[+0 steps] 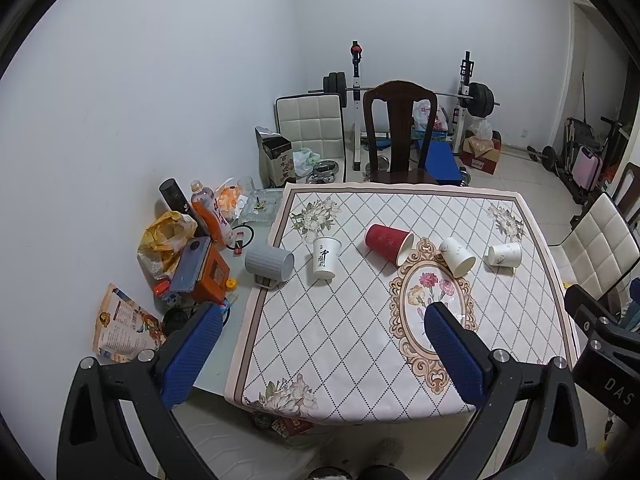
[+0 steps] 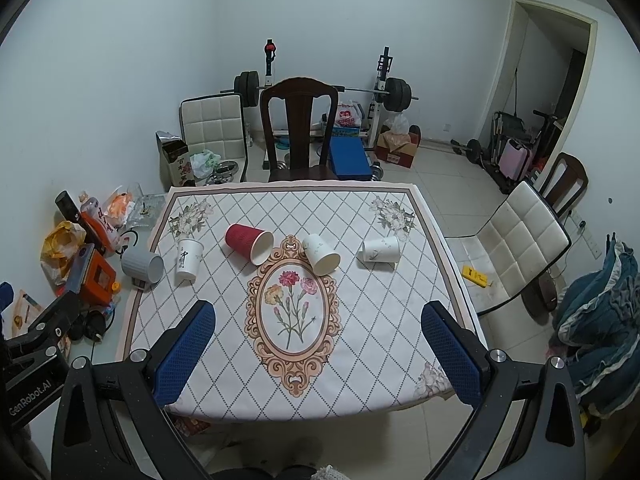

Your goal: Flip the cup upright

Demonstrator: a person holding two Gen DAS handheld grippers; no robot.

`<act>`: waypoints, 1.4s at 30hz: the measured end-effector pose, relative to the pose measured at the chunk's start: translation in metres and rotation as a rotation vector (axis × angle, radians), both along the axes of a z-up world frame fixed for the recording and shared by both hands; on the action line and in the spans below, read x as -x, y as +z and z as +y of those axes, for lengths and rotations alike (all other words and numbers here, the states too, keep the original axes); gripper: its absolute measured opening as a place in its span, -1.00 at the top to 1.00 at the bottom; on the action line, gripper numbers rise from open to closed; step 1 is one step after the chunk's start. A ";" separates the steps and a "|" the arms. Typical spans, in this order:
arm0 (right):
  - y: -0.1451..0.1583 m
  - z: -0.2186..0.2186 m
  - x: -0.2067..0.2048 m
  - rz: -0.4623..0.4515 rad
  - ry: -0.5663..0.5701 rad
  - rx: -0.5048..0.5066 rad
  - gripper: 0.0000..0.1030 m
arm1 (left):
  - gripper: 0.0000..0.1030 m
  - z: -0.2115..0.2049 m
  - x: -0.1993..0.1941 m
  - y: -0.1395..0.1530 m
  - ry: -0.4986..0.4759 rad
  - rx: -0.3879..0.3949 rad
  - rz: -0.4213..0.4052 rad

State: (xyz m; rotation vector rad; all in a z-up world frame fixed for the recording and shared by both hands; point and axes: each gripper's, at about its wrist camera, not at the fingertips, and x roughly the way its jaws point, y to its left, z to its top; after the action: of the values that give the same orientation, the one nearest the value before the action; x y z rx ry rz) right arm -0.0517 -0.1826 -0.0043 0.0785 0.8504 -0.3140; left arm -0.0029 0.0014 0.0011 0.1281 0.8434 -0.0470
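Observation:
Several cups lie on their sides in a row across the patterned tablecloth (image 2: pixel 360 320): a grey ribbed mug (image 1: pixel 269 263) (image 2: pixel 142 266) at the left edge, a white cup with black writing (image 1: pixel 325 258) (image 2: pixel 188 259), a red ribbed cup (image 1: pixel 387 243) (image 2: pixel 248 242), a white cup (image 1: pixel 458 256) (image 2: pixel 321 253) and another white cup (image 1: pixel 505 255) (image 2: pixel 381 250) on the right. My left gripper (image 1: pixel 323 354) is open and empty, above the table's near left part. My right gripper (image 2: pixel 318 354) is open and empty, above the near edge.
Clutter of bags, bottles and an orange box (image 1: pixel 208 268) fills the table's left strip beside the cloth. A dark wooden chair (image 2: pixel 298 128) stands at the far side and a white padded chair (image 2: pixel 516 248) at the right. Gym gear stands along the back wall.

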 end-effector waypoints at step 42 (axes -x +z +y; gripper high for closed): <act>0.002 -0.006 0.000 -0.002 0.005 -0.013 -1.00 | -1.00 -0.009 -0.002 0.000 0.007 0.001 0.001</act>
State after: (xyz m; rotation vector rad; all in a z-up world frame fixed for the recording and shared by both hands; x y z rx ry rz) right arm -0.0519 -0.1888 -0.0018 0.0887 0.8510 -0.3039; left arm -0.0012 -0.0073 0.0015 0.1242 0.8452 -0.0412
